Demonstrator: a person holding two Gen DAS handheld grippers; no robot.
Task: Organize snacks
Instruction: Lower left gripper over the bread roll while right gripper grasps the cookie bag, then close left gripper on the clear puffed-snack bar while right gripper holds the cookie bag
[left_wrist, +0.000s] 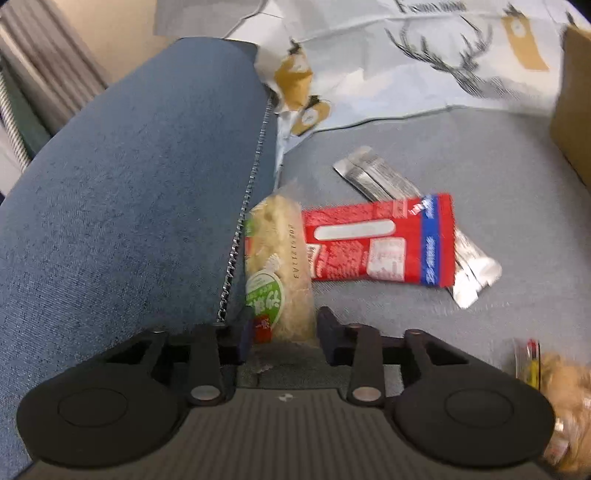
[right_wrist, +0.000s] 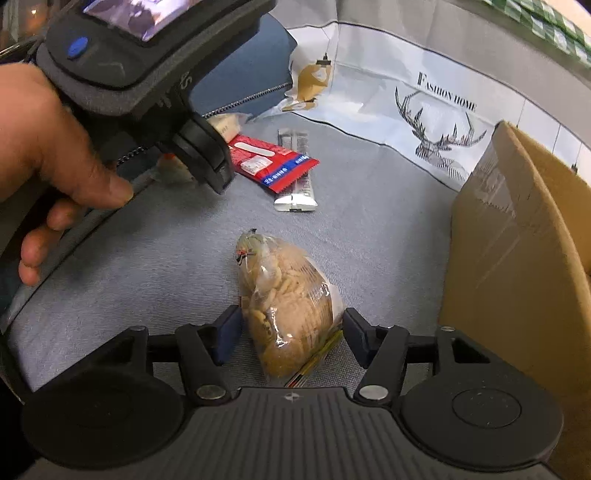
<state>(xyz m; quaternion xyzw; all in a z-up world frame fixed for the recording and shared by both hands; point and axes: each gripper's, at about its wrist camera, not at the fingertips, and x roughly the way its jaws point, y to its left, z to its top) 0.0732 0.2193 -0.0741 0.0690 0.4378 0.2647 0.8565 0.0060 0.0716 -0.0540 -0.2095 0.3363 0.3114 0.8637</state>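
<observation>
Grey fabric seat (right_wrist: 369, 206) beside cardboard box (right_wrist: 517, 236); both grippers part-open, straddling snack packs unpressed

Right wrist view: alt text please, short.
The right hand-held gripper straddles a clear bag of biscuits on a grey cushion, a cardboard box to its right. Beyond, a red packet lies over silver sachets.

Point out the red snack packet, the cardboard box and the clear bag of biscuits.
red snack packet (left_wrist: 376, 243), left wrist view, middle of its printed face.
cardboard box (right_wrist: 517, 236), right wrist view, its taped side wall.
clear bag of biscuits (right_wrist: 288, 302), right wrist view, middle of its bulging body.
</observation>
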